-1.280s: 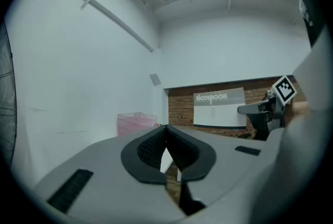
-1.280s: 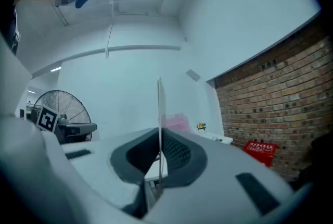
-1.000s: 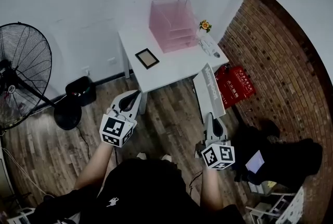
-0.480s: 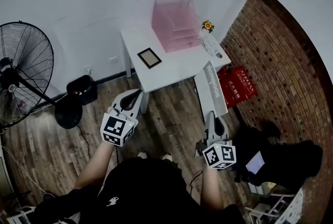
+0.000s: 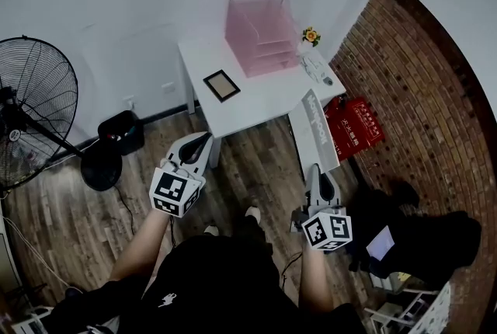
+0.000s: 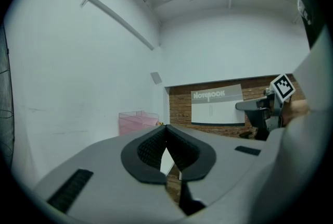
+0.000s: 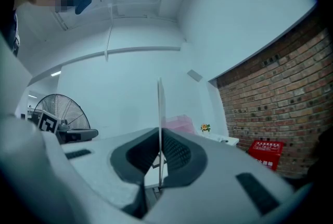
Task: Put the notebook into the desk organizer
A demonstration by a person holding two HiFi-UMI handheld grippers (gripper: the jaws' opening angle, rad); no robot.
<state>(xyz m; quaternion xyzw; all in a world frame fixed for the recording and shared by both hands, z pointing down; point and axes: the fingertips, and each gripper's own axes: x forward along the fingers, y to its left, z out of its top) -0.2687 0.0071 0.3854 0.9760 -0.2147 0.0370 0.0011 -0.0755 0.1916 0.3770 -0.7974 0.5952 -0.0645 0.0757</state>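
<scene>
1. Grey notebook hangs just off the worktop's near right corner. The right gripper is clamped on its bottom edge, likely freeing the top for insertion.
2. Pink desk organizer sits at the far edge.
3. Left gripper is closed on nothing.

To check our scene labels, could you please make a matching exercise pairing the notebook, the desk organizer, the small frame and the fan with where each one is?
Things:
1. notebook
2. desk organizer
3. small frame
4. fan

Places:
A. standing on the floor, left of the table
B. held in the right gripper
C. at the back of the table
D. lying on the table, nearer the person than the organizer

Pairs: 1-B; 2-C; 3-D; 4-A
</scene>
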